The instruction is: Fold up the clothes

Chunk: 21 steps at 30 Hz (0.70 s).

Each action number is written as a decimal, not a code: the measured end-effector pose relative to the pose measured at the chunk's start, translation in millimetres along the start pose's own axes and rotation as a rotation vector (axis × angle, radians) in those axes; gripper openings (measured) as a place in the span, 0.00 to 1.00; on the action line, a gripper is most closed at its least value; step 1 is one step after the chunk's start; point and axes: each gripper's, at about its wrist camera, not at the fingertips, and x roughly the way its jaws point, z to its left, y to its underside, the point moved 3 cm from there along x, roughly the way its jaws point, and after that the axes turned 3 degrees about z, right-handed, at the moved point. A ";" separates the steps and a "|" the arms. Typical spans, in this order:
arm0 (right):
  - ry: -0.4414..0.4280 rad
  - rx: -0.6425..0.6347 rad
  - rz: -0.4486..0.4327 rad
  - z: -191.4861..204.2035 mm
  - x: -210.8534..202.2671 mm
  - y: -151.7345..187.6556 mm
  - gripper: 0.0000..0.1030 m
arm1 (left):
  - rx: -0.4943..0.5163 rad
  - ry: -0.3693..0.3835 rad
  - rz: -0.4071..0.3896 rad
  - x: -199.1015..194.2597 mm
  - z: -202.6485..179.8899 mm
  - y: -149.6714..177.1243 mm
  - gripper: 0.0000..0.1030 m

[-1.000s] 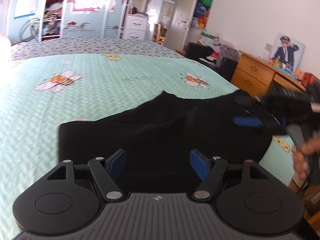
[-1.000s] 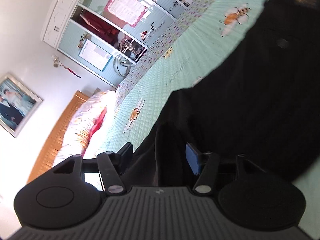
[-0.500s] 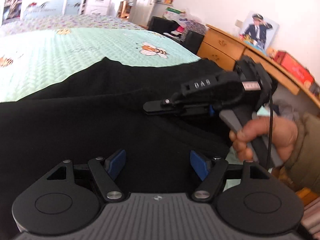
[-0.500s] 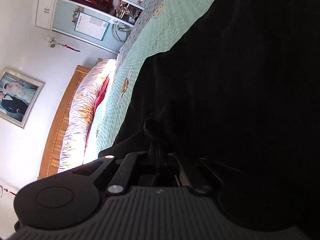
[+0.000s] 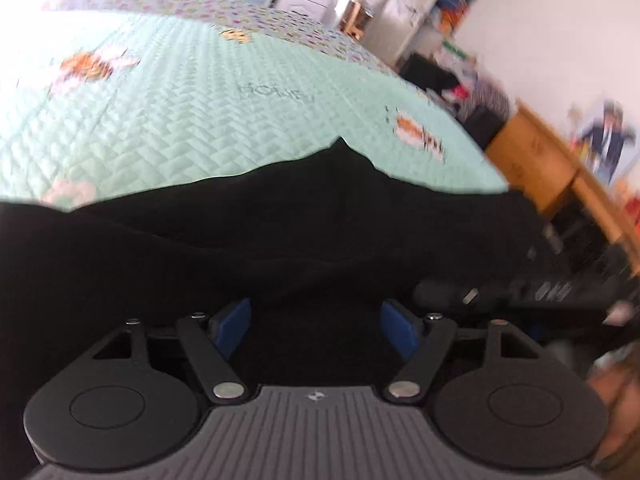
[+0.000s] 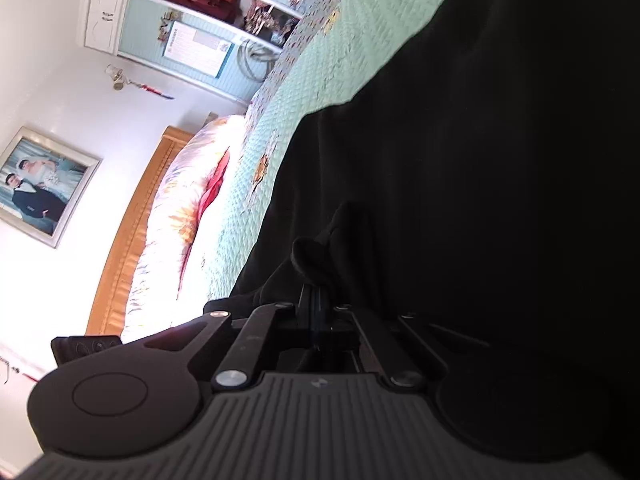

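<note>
The right gripper, spread apart a second ago, has clenched on a pinch of the black garment. The left gripper stays spread over the cloth, gripping nothing. The garment lies across the green quilted bedspread toward its near edge, so a fold probably follows.

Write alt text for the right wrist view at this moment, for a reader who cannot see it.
The right gripper is shut on a bunched pinch of the black garment, which fills most of the tilted frame. Behind it lie a mint-green quilted bedspread, a floral pillow against a wooden headboard, and a framed photo on the white wall.
</note>
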 end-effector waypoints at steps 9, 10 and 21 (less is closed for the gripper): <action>0.040 0.010 0.061 -1.7 20.0 -6.6 0.28 | 0.103 -0.074 -0.014 -0.9 -3.2 7.5 0.78; 0.062 0.037 0.075 -17.1 24.8 -8.5 0.00 | 0.114 -0.081 -0.013 0.7 -3.6 7.8 0.78; 0.037 -0.010 -0.070 32.8 -52.8 37.3 0.35 | 0.146 -0.090 -0.011 4.6 -5.0 9.1 0.84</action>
